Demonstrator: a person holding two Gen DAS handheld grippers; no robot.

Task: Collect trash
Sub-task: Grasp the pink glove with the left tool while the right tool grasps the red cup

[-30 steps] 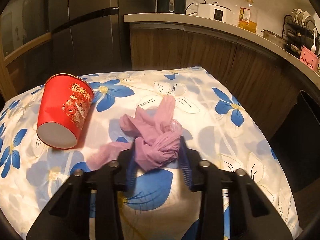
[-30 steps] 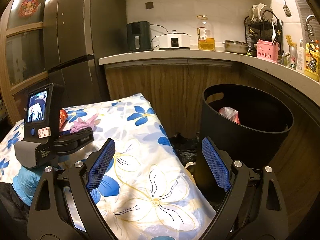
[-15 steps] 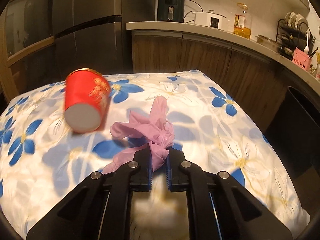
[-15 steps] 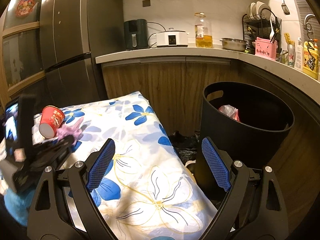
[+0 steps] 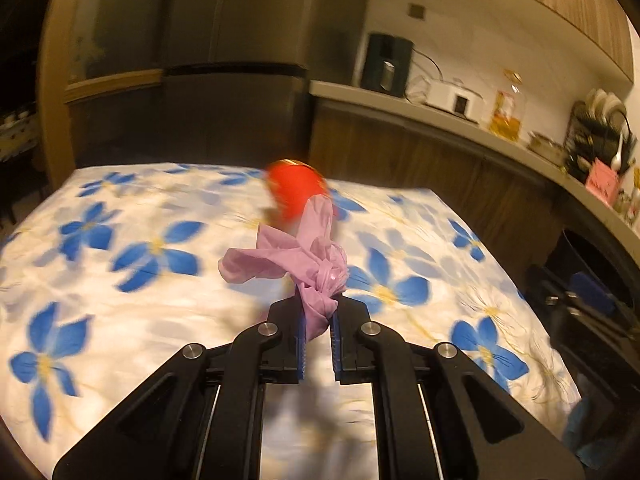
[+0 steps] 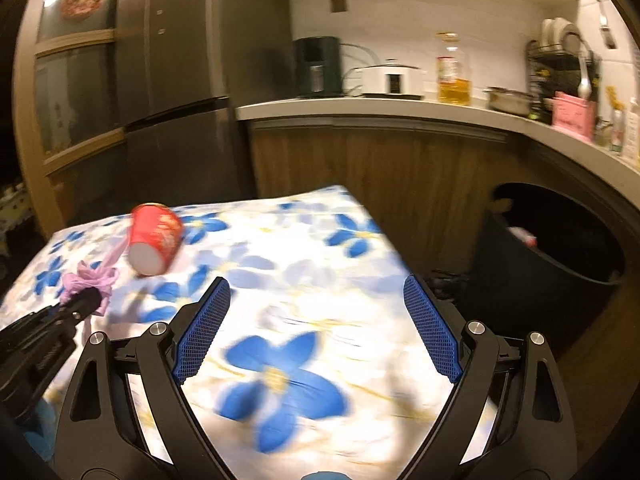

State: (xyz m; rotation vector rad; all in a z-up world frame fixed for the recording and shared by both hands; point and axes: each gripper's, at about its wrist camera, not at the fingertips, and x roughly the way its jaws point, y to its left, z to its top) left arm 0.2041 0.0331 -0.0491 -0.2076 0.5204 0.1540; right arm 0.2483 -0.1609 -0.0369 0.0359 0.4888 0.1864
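Lifted since a second ago: crumpled pink plastic bag, pinched in left gripper above floral tablecloth. Right gripper spread, empty. Next, probably: carry to black round bin; red paper cup remaining.

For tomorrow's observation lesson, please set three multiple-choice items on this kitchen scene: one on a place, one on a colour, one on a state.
1. Where does the black bin stand?
A. on the counter
B. on the floor beside the table
C. on the table

2. What colour is the cup?
A. red
B. green
C. white

3. How is the right gripper?
A. shut on the cup
B. shut on a bottle
C. open, holding nothing

Answers:
1 B, it stands low, right of the flowered tablecloth.
2 A, its side is red.
3 C, its blue pads stand wide apart, while the left gripper pinches the purple bag.
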